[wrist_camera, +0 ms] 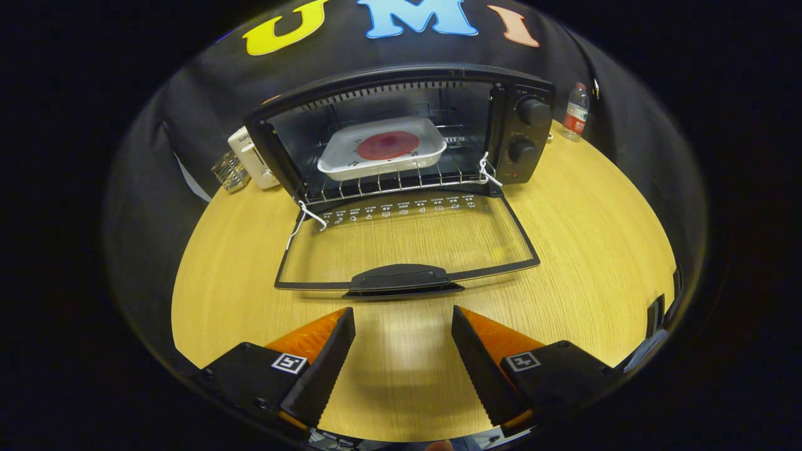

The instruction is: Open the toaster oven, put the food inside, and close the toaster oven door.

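- Above the wooden table [595, 250], the gripper [403, 326] hangs with fingers spread wide, nothing between them.
- Just ahead lies the toaster oven [401, 134] door [407, 241], folded flat, handle [404, 279] nearest.
- Beyond, on the rack, a white tray [382, 150] holds red food [387, 145].

The gripper view rides on the claw [403, 338], looking forward and slightly down across the bench [595, 250], near the toaster oven [401, 131].

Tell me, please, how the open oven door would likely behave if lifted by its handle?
The glass door looks rigid and hinged, so it should swing up. The handle, just ahead of the open gripper, looks smooth, perhaps slippery. The glass may be fragile.
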The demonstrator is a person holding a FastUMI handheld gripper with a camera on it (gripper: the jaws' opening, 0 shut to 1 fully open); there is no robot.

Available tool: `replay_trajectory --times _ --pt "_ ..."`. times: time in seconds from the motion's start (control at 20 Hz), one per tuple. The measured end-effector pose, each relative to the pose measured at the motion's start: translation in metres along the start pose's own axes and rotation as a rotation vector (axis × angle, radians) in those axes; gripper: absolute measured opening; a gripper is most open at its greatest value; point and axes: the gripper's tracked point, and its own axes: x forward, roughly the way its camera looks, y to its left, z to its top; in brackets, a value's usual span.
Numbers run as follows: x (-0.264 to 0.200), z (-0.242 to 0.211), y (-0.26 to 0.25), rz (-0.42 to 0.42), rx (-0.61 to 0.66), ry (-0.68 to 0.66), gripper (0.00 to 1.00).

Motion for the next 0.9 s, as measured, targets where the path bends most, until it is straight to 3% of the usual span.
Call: replay_trajectory --times 0.5,0.9 --pt "0.026 0.001 -0.002 0.015 -0.028 0.048 0.99" --pt "0.024 0.002 -0.002 0.016 -0.059 0.01 0.98"
